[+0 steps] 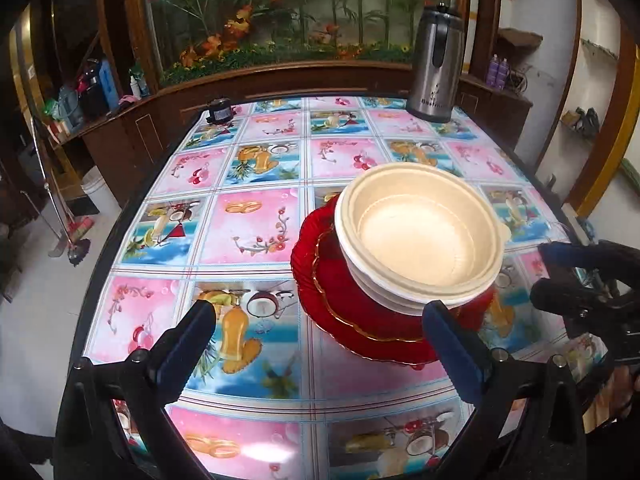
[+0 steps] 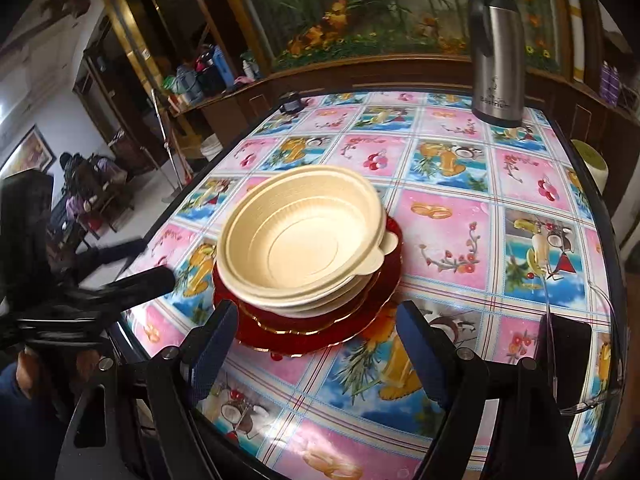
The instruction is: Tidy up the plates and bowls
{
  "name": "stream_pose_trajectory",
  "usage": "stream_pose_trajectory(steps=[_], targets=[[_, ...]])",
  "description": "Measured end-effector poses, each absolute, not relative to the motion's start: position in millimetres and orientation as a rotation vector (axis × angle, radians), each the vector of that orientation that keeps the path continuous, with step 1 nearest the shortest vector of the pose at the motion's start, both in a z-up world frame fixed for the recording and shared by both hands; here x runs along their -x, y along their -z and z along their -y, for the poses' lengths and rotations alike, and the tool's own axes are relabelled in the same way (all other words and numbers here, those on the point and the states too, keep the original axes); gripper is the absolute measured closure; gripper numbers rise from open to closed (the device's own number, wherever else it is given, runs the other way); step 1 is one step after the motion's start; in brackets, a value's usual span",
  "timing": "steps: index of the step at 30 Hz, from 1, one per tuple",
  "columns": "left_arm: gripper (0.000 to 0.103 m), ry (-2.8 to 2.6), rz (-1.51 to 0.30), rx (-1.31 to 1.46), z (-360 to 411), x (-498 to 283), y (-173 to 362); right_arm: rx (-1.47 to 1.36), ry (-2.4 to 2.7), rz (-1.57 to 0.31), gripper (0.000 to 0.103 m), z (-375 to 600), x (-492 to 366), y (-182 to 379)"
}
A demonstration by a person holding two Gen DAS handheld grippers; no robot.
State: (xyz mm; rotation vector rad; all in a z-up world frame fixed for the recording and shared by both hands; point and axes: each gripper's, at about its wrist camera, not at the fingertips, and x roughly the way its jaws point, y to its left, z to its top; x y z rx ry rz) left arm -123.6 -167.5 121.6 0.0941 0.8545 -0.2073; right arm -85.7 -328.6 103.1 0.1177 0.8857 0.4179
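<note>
Cream bowls point(image 1: 420, 232) sit nested in a stack on red gold-rimmed plates point(image 1: 320, 280) on the table. The same cream bowls point(image 2: 300, 240) and red plates point(image 2: 308, 328) show in the right wrist view. My left gripper point(image 1: 320, 320) is open and empty, low over the table, just left of and in front of the stack. My right gripper point(image 2: 316, 324) is open and empty, its fingers either side of the plates' near edge. The right gripper point(image 1: 560, 268) shows at the right edge of the left wrist view; the left gripper point(image 2: 132, 268) shows at the left of the right wrist view.
The table point(image 1: 248, 216) has a colourful pink and blue patterned cloth. A steel thermos jug point(image 1: 434, 68) stands at the far right corner. A small black object point(image 1: 219, 109) sits at the far left edge. Wooden cabinets and a planted glass case stand behind.
</note>
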Motion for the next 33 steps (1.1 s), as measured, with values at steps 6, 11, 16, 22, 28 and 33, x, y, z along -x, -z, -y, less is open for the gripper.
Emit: stream_pose_trajectory(steps=[6,11,16,22,28,33], targets=[[0.0,0.219,-0.874,-0.136,173.8,129.3,-115.1,-0.108,-0.405,-0.857,0.018,330.0,90.9,-103.0],[0.0,0.22,-0.853,-0.184,183.2,136.9,-118.3,-0.084,-0.41,-0.823,0.018,328.6,100.2,-100.2],[0.0,0.168,-0.846,-0.283,197.0,143.9,-119.2,-0.075,-0.412,-0.828,0.018,328.2,106.3,-96.5],[0.002,0.099,-0.797,-0.353,206.1,155.8,-122.0,-0.044,-0.42,-0.809,0.018,324.2,113.9,-101.1],[0.002,0.082,-0.805,-0.366,209.3,159.2,-120.1,-0.049,-0.428,-0.809,0.018,325.9,116.7,-103.2],[0.002,0.133,-0.845,-0.323,206.4,159.6,-114.2,-0.042,-0.424,-0.81,0.018,324.6,118.7,-103.5]])
